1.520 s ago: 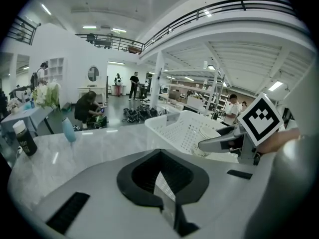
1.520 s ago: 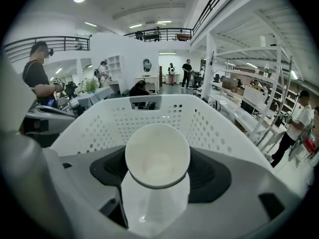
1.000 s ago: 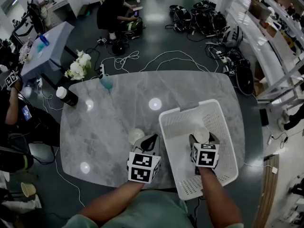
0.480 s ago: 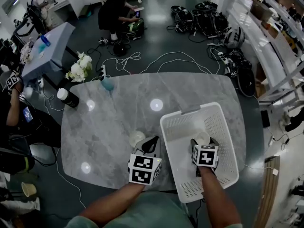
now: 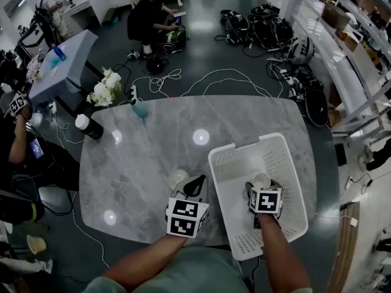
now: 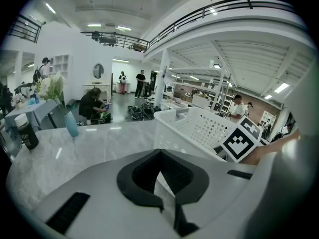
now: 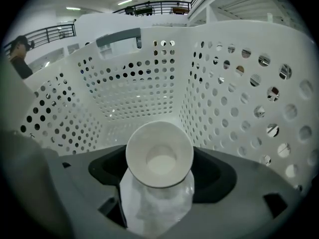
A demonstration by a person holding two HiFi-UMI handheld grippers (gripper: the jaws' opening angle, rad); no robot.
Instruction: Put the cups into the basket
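Item 1. Grey marble-pattern desk (image 5: 153,145) with rounded corners, carrying all the items below.

Item 2. White perforated plastic basket (image 5: 288,163), rectangular. It stands on the right part of the desk, in front of the person.

Item 3. Right tongs (image 5: 261,188), with a square-marker cube (image 5: 266,200) on top. They are lowered inside the basket and clamped on item 4.

Item 4. White paper cup (image 7: 159,156), gripped by its body. In the right gripper view its open mouth faces the camera, with the basket's holed walls all round. The head view places it over the middle of the basket floor. Whether it touches the floor cannot be told.

Item 5. Left tongs (image 5: 194,187), with a square-marker cube (image 5: 185,217). They are held over the desk just left of the basket's near corner. The jaws are together, with nothing between them. The left gripper view looks past them at the basket's outer wall.

Item 6. Second white paper cup (image 5: 177,177). It sits on the desk outside the basket, just beside the left tongs on their left. It is apart from the jaws.

Item 7. Black bottle with a white cap (image 5: 88,126), at the desk's far left edge.

Item 8. Teal vase (image 5: 139,108), at the far edge of the desk and well apart from both cups.

Item 9. Bunch of white flowers (image 5: 104,87), beyond the desk's far left corner.
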